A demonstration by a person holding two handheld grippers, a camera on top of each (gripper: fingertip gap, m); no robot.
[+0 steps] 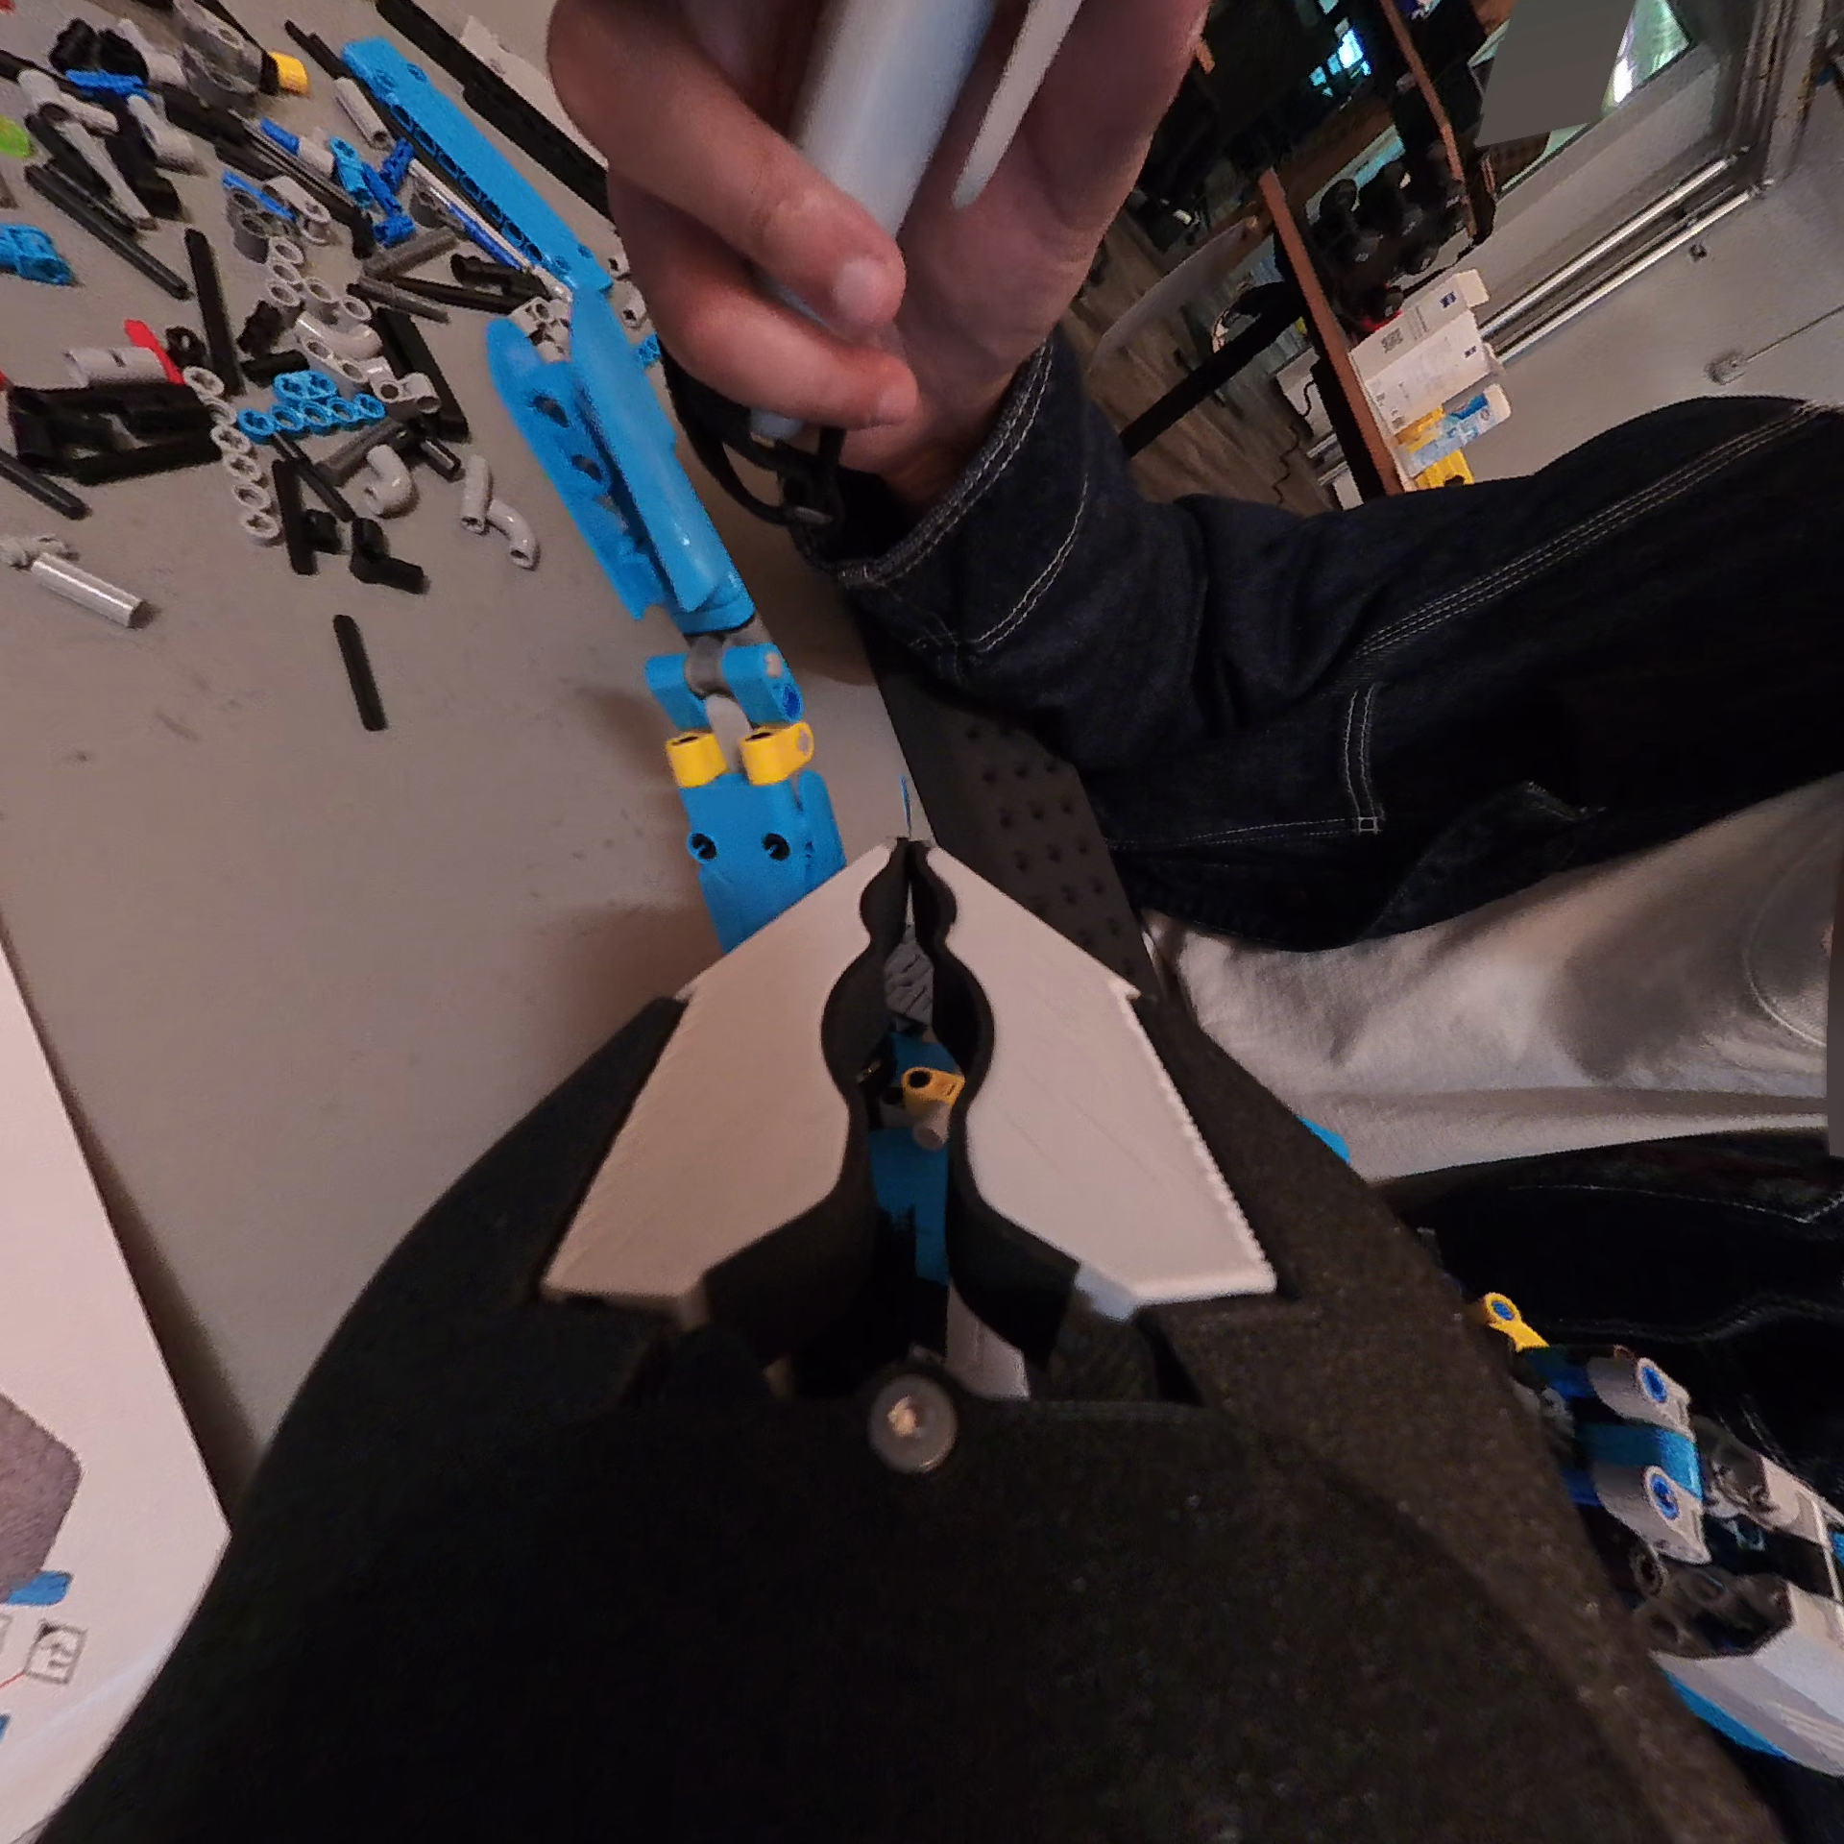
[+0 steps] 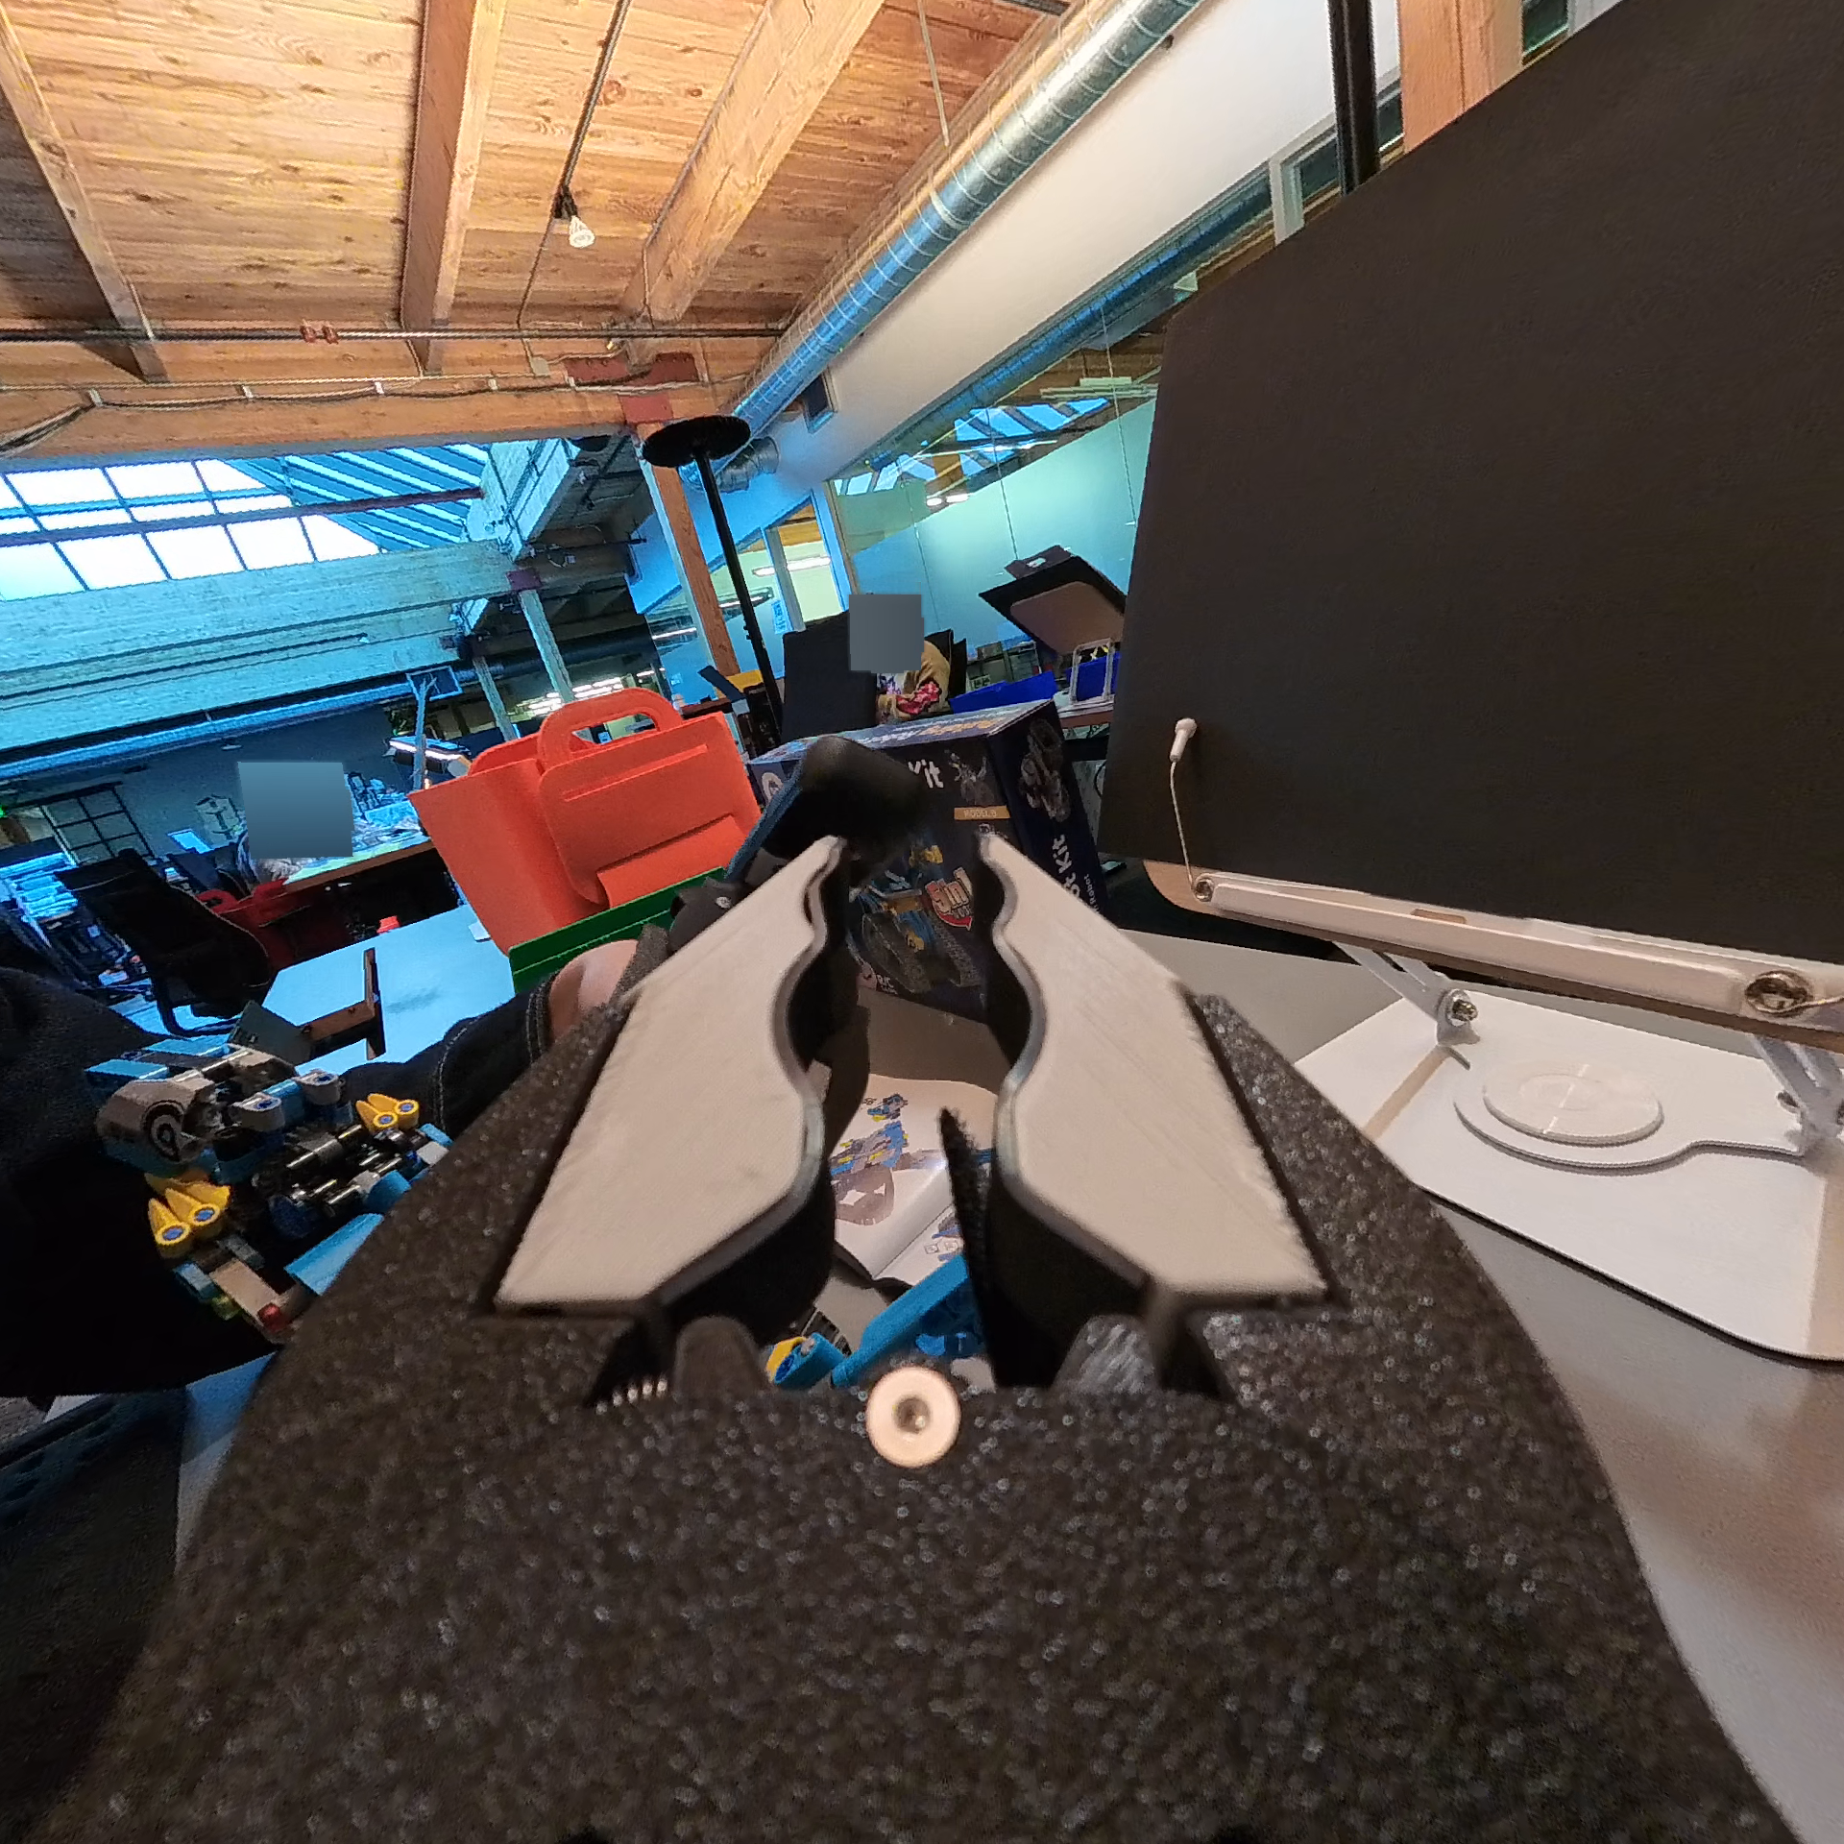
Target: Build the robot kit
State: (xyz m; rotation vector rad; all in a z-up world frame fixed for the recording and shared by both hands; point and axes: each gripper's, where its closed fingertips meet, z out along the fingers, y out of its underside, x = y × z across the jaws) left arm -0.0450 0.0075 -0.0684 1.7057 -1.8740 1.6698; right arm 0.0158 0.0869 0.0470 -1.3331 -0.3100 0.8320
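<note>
My left claw [image 1: 910, 868] is clamped on the blue brick assembly [image 1: 743, 848] at the table [image 1: 299, 898] edge, while my right claw [image 2: 913, 848] hangs agape, empty, above the instruction booklet [image 2: 888, 1187].

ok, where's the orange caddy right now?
Right wrist view, left of centre: the orange caddy stands on the far table, behind the right gripper, beside the blue kit box.

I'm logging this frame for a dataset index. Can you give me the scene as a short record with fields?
left gripper: fingers closed on a blue plastic building-brick assembly with yellow connectors
right gripper: fingers apart, nothing between them
hand: grips a white handle above the grey table
loose parts: black, grey and blue brick pieces scattered on the table
background: orange plastic tote, dark monitor
</note>
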